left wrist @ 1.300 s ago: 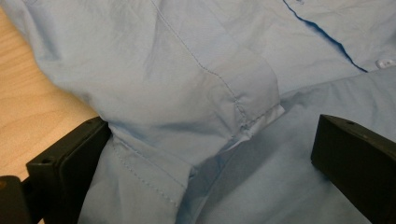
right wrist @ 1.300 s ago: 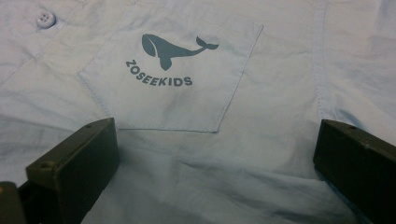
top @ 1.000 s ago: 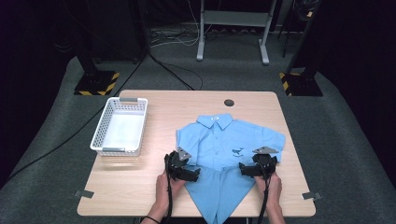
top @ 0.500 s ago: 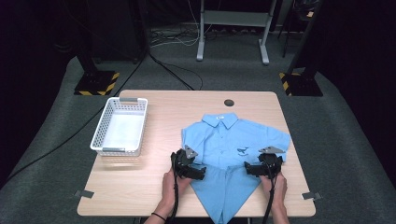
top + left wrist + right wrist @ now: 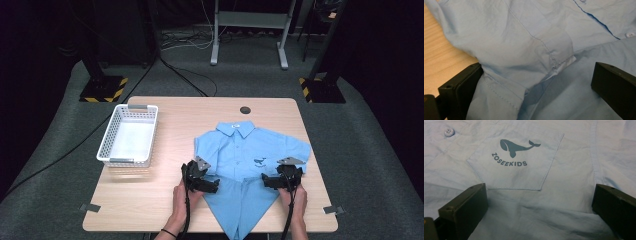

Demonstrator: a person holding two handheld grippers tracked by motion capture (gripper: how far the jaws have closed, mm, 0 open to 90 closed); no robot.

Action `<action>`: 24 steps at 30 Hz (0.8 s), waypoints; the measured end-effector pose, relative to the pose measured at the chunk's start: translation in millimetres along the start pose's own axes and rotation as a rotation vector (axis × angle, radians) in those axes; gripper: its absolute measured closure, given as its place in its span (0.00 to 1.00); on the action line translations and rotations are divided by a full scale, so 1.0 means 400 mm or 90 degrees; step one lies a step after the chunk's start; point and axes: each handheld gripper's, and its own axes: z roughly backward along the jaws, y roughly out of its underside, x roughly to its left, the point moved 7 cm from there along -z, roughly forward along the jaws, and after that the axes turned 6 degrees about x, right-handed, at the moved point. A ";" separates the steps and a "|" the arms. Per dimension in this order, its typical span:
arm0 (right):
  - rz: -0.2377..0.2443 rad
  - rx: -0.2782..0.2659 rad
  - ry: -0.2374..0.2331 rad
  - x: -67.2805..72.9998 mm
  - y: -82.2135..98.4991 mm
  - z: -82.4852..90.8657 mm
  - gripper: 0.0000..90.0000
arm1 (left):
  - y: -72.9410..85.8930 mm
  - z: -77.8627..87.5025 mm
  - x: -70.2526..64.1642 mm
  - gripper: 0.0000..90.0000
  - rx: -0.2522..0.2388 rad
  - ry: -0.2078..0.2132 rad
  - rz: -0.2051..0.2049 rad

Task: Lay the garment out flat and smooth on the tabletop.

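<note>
High view: we see a light blue shirt (image 5: 250,160) lying collar-up on the right half of a wooden surface (image 5: 165,200), its lower part folded to a point at the near edge. Our left gripper (image 5: 212,186) sits at the shirt's left edge, our right gripper (image 5: 267,181) at its right side. Both have jaws spread wide apart, with cloth between them but nothing clamped. Ahead of the right gripper lies a pocket (image 5: 516,165) with a whale print. A white basket (image 5: 129,136) stands well apart on the left.
</note>
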 end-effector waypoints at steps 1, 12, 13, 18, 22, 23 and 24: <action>0.000 0.000 0.000 0.000 0.000 0.000 0.00 | 0.000 0.003 0.001 0.01 -0.007 0.001 0.003; 0.001 0.000 -0.002 0.000 0.000 0.000 0.00 | -0.026 0.046 0.021 0.00 -0.056 -0.004 0.015; 0.001 0.000 -0.002 0.000 0.000 0.000 0.00 | -0.039 0.057 0.021 0.00 -0.061 -0.006 0.008; 0.000 0.000 -0.002 0.000 0.000 0.000 0.00 | -0.065 0.056 0.018 0.00 -0.048 -0.007 -0.007; 0.000 0.000 -0.002 0.000 0.000 0.000 0.00 | -0.079 0.023 0.018 0.08 -0.013 0.006 -0.011; 0.000 0.000 -0.002 0.000 0.000 0.000 0.00 | -0.079 0.023 0.018 0.11 -0.013 0.006 -0.011; 0.001 0.000 -0.002 0.000 0.000 0.000 0.00 | -0.079 0.017 0.016 0.11 -0.003 0.008 -0.016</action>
